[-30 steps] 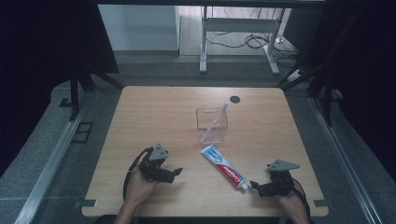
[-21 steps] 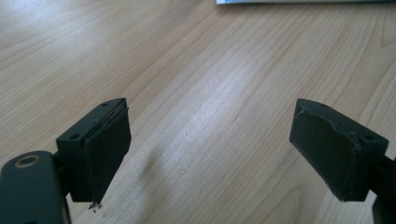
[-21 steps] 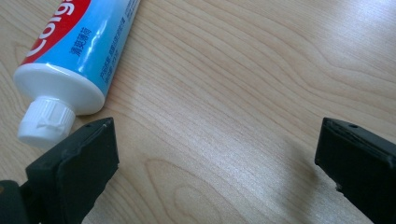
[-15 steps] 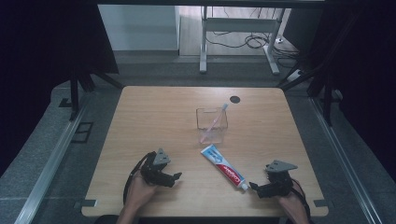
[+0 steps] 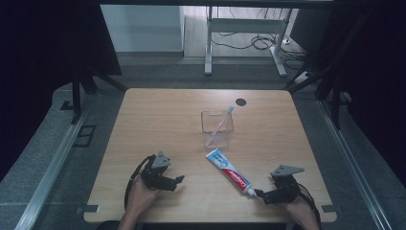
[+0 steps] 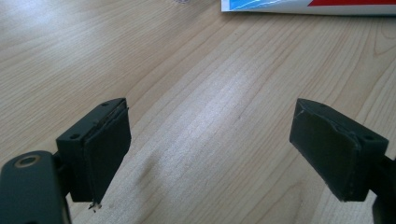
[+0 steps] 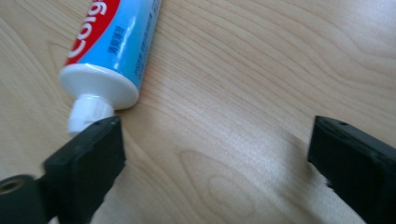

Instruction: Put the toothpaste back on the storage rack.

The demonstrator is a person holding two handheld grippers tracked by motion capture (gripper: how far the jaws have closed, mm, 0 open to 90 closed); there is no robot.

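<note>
A red, white and blue toothpaste tube (image 5: 229,171) lies flat on the wooden table (image 5: 158,120), its white cap toward the near right. Behind it stands a clear square cup (image 5: 217,129) with a toothbrush (image 5: 221,123) leaning inside. My right gripper (image 5: 259,194) rests low on the table, open, just beyond the cap. In the right gripper view the cap (image 7: 87,114) sits beside the left jaw of the right gripper (image 7: 219,154), outside the gap. My left gripper (image 5: 178,179) is open on the near left, holding nothing. The tube's edge (image 6: 308,5) lies far ahead of the left gripper (image 6: 222,149).
A round dark cable hole (image 5: 241,102) sits near the table's far edge. Beyond the table are a white desk frame (image 5: 244,28) and cables on the floor. Metal rails (image 5: 52,163) run along both sides.
Both grippers have drifted slightly toward the table's near edge. The tube, cup and toothbrush have stayed put.
</note>
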